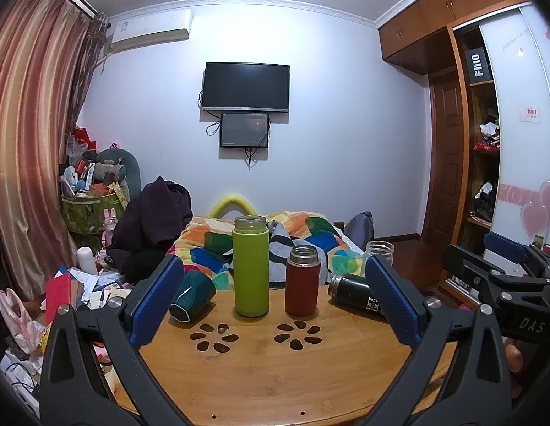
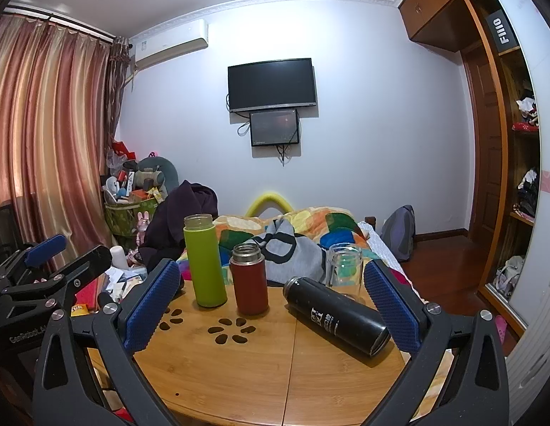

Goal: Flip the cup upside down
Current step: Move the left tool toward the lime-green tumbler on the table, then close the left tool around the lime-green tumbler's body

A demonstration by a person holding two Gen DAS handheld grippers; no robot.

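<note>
A dark green faceted cup [image 1: 192, 296] lies on its side at the left of the round wooden table [image 1: 267, 372], partly behind my left gripper's left pad. A lime green bottle [image 1: 250, 266] [image 2: 205, 261] and a dark red flask [image 1: 302, 280] [image 2: 249, 278] stand upright, both without lids. A black flask [image 1: 356, 293] [image 2: 337, 316] lies on its side at the right. A clear glass jar [image 1: 380, 252] [image 2: 344, 271] stands behind it. My left gripper [image 1: 275, 301] is open and empty above the table. My right gripper [image 2: 271, 301] is open and empty, its right pad close to the black flask.
A bed with a colourful quilt [image 1: 310, 234] lies behind the table. Clutter, papers and a basket [image 1: 86, 209] fill the floor at the left by the curtain. A wardrobe [image 1: 480, 142] stands at the right. The table has two flower-shaped cut-outs [image 1: 214, 335].
</note>
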